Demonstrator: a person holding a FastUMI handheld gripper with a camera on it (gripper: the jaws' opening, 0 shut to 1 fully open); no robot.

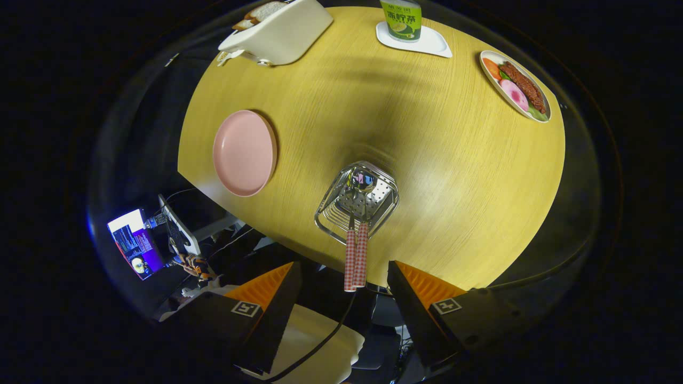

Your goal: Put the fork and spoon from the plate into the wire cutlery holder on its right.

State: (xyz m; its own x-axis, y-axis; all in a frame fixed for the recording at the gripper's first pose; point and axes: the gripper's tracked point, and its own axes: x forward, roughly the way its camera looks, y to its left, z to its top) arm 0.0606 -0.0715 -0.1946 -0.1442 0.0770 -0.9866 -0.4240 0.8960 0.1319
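The wire cutlery holder (357, 201) stands on the round wooden table (427, 138), just ahead of my fingers. Two utensils with red checked handles (356, 256) stand in it side by side; the spoon bowl (363, 181) shows at the holder's bottom, and the other utensil's head is hard to make out. The handles rise toward me, ending between my fingertips without touching them. The pink plate (244, 153) lies left of the holder with nothing on it. My gripper (344, 277) hangs above the table edge, open, holding nothing.
A white toaster (280, 32) with bread slices sits at the far left. A green drink carton (401, 20) stands on a white tray (427, 44) at the back. A plate of food (515, 85) lies far right. Below the table are a chair (315, 341) and a lit screen (133, 242).
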